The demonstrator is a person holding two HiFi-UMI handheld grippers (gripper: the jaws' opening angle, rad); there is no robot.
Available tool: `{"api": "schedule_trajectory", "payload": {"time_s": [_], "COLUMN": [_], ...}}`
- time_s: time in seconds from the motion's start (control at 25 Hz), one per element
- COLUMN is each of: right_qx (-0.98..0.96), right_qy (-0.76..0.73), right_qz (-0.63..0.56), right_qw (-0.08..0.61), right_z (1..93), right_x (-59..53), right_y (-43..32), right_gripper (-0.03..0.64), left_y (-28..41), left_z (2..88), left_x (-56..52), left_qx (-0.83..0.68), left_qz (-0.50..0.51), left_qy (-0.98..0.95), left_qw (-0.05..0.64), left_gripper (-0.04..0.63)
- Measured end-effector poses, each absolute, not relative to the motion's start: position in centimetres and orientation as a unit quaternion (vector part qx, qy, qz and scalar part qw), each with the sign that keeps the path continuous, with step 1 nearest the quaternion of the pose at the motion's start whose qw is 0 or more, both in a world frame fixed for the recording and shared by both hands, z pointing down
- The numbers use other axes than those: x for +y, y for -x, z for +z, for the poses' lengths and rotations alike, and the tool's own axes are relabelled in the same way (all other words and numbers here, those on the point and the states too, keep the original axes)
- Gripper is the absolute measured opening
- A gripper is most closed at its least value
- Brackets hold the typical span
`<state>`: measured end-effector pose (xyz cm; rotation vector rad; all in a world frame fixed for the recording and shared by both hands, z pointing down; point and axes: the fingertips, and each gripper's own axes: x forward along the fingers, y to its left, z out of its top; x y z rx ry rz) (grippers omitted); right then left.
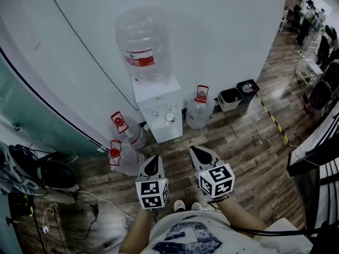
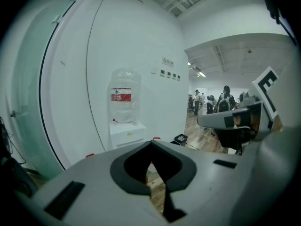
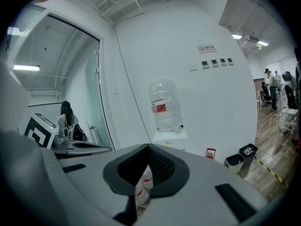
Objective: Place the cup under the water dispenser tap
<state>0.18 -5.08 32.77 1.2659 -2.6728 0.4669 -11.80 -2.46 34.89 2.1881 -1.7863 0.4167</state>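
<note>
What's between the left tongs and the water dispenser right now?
Head view: only bare wood floor between the left tongs and the water dispenser. Two spare bottles stand off to the left of that line.

water dispenser (image 1: 159, 112): 1 | big bottle (image 1: 144, 44) on top of it: 1 | red-capped floor bottles (image 1: 128, 134): 3, two left of the dispenser, one right | bins (image 1: 230, 98): 2, right, by the wall | striped floor tape (image 1: 273, 118): 1 strip, right | grippers: 2, left gripper (image 1: 152, 165), right gripper (image 1: 204, 155), near | shoes (image 1: 180, 205): 2, near | people (image 1: 307, 17): far right, too small to count
</note>
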Motion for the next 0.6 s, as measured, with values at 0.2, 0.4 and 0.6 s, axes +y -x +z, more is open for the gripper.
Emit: {"api": "schedule_trajectory", "payload": {"time_s": [0.2, 0.4, 0.6], "right_qx": [-0.89, -0.888, -0.889], "right_qy": [-0.422, -0.424, -0.423], "right_qz": [0.157, 0.16, 0.16], "right_qw": [0.076, 0.077, 0.077], "right_z": [33.0, 33.3, 33.3], "right_x": [-5.4, -5.9, -6.6], "right_y": [-0.1, -0.2, 0.2], "right_gripper": [0.02, 0.02, 0.02], "left_y": [11.7, 11.6, 11.7], "left_z": [35.3, 35.6, 35.8], "left_x": [-2.8, -3.5, -4.1], "left_qx": [-0.616, -0.614, -0.611], "left_qz": [0.147, 0.149, 0.152], "left_qy": [-0.76, -0.761, -0.762], "left_qw": [0.145, 0.148, 0.151], "left_gripper": [0.049, 0.049, 0.049]}}
